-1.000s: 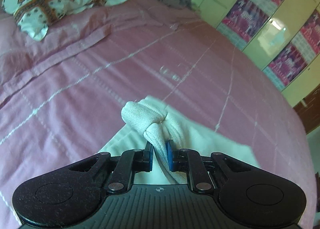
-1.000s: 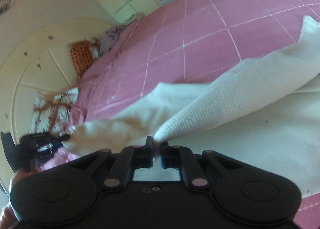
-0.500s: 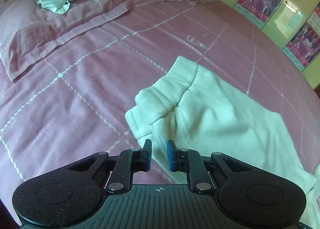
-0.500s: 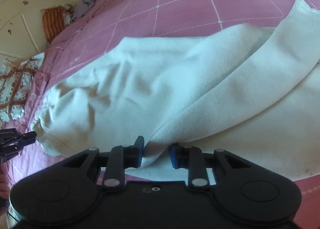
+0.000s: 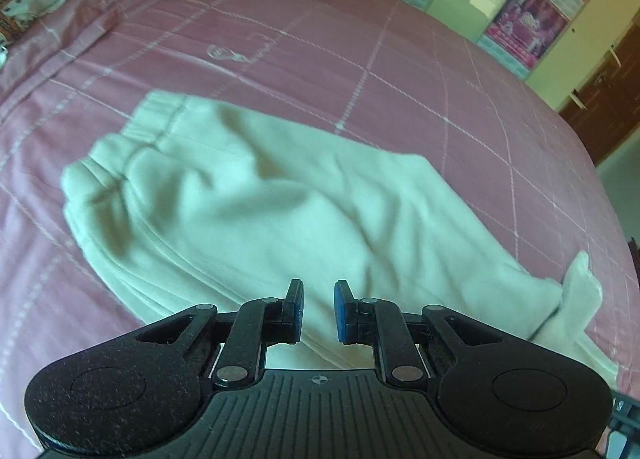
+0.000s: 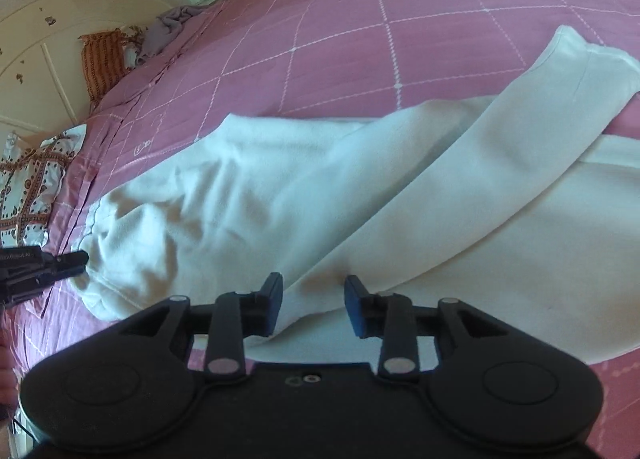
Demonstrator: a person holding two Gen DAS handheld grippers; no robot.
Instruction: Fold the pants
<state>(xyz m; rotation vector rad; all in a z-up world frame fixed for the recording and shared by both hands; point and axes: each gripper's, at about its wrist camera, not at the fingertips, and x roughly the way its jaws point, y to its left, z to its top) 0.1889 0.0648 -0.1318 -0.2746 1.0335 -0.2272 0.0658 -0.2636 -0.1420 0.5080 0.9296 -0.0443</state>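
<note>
Pink bed (image 5: 280, 59) | white pants (image 5: 280, 199) lie flat for folding | left tongs (image 5: 319, 309) nearly shut, empty | right tongs (image 6: 313, 305) opening, letting go of pants

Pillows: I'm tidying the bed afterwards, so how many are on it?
2. A white patterned pillow lies at the head of the bed, and an orange striped pillow leans by the headboard. Others may be hidden.

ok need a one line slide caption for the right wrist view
Right gripper opening above cream pants on a pink checked bedspread, with nothing pinched.
</note>
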